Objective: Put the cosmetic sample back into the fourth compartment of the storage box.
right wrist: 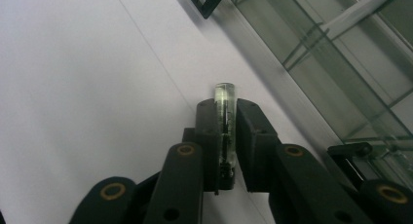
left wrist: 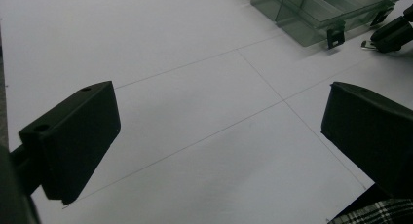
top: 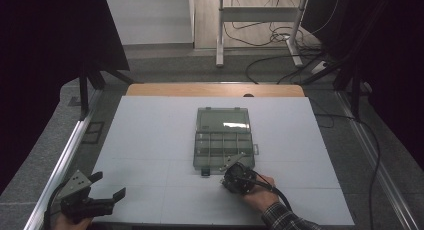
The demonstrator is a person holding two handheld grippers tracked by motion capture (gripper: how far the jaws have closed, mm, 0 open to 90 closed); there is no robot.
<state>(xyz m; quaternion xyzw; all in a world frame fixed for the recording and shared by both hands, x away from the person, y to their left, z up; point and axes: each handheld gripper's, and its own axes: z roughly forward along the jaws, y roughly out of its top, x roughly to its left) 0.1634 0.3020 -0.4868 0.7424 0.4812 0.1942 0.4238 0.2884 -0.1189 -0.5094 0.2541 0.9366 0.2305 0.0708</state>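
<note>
High view looks forward, down on table (top: 150, 140); gripper views sit low, close; all share organizer box (top: 223, 139).

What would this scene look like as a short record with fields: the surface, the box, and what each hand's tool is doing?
Surface: white table
Box: clear compartment box, lid open, mid-table
Right tool: shut on a small clear tube, close to the box's near edge
Left tool: open, holding nothing, over bare table at the near left corner
Person: right hand on the right tool, plaid sleeve
</note>
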